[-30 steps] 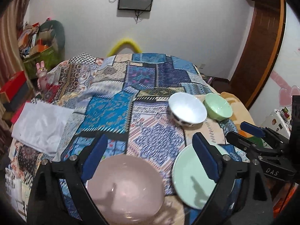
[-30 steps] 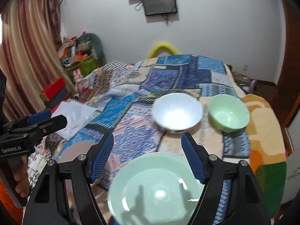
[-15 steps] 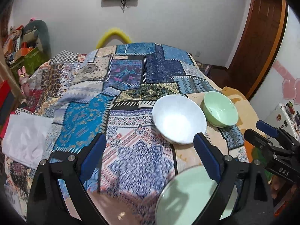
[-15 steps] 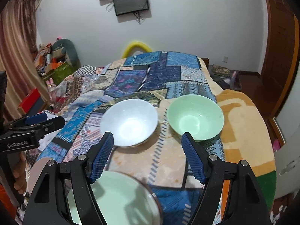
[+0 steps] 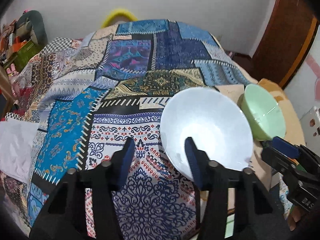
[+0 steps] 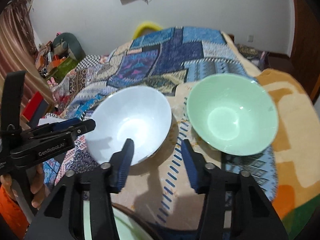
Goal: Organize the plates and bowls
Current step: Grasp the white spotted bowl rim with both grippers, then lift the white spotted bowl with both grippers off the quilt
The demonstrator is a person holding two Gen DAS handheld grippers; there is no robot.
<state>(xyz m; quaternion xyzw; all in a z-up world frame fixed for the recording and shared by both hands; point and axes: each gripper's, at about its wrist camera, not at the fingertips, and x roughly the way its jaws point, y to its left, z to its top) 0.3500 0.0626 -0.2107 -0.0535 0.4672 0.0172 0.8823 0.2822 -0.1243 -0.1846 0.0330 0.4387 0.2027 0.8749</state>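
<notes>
Both tongs gape empty. On the bed, the white bowl [image 5: 206, 128] lies just ahead-right of your left tongs [image 5: 160, 156]; the green bowl [image 6: 232, 114] ahead-right of your right tongs [image 6: 157, 154].

Each camera sat on its own gripper and looked forward and down along the fingers at the patchwork quilt [image 5: 124, 84], toward the far white wall [image 6: 200, 6]. The left view looked from the left, the right view from the right. Both views shared the white bowl [image 5: 208, 128] and green bowl [image 6: 232, 114], seen close.
</notes>
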